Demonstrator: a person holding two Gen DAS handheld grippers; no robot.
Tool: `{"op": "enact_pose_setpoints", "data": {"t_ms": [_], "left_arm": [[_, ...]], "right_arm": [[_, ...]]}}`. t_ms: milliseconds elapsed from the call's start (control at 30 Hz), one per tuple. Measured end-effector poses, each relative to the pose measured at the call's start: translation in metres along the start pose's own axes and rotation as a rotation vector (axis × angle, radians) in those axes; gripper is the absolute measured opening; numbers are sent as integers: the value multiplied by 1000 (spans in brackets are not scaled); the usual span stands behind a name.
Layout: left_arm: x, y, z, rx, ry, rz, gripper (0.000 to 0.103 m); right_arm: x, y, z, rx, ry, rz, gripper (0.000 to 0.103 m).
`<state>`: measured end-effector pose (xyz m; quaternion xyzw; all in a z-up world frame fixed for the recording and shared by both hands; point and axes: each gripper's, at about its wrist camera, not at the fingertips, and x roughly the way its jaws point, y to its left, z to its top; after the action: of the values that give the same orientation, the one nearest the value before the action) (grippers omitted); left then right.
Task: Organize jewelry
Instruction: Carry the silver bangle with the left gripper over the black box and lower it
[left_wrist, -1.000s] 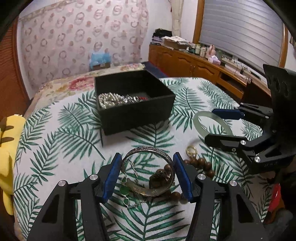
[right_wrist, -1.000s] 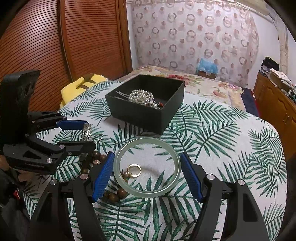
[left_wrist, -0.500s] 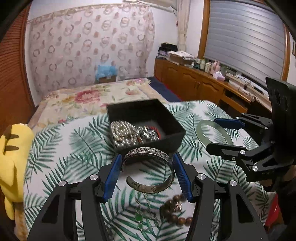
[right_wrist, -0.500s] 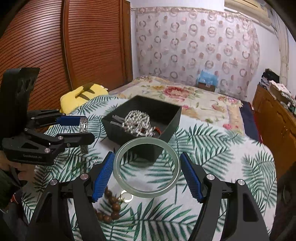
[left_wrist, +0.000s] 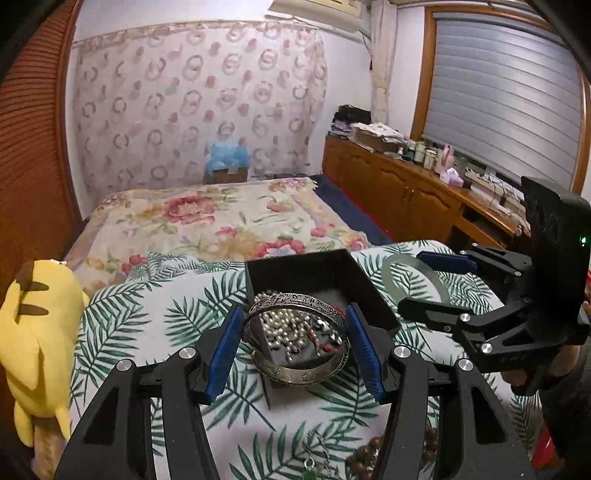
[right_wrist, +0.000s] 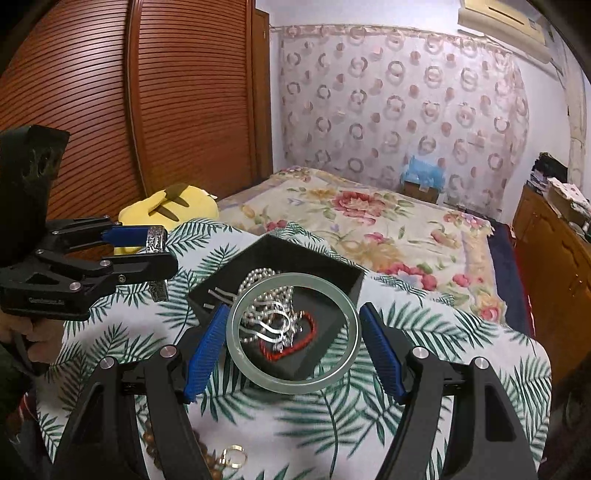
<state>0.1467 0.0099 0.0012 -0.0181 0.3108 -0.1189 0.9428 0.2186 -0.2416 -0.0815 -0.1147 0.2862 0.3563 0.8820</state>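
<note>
My left gripper (left_wrist: 295, 347) is shut on an engraved silver cuff bangle (left_wrist: 297, 374), held in the air over the near edge of the black jewelry box (left_wrist: 343, 264). The box holds silver bead chains (left_wrist: 284, 332) and a red cord (right_wrist: 295, 347). My right gripper (right_wrist: 293, 345) is shut on a pale green jade bangle (right_wrist: 295, 384), held above the box's near corner (right_wrist: 347, 275). Each gripper also shows in the other view: the right (left_wrist: 428, 280) and the left (right_wrist: 157, 253).
The box stands on a palm-leaf cloth (left_wrist: 155, 332). Brown wooden beads (left_wrist: 364, 456), a small gold ring (right_wrist: 233, 456) and a chain with a green stone (left_wrist: 308, 463) lie near me. A yellow plush (left_wrist: 33, 339) sits at the left edge.
Both grippers have lifted their bangles off the cloth and carried them forward, over the black box. The beads and ring stayed on the cloth.
</note>
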Motion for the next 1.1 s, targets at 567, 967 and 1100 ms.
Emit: {"op": "enact_pose_setpoints", "data": {"t_ms": [567, 967, 1100], "left_arm": [[17, 25, 17, -43, 1, 40, 54], [43, 16, 36, -7, 15, 31, 55], [51, 13, 40, -2, 22, 21, 55]], "right_arm": [[62, 7, 5, -22, 69, 81, 75], [66, -3, 6, -6, 69, 88, 75], [59, -8, 7, -2, 55, 80, 76]]}}
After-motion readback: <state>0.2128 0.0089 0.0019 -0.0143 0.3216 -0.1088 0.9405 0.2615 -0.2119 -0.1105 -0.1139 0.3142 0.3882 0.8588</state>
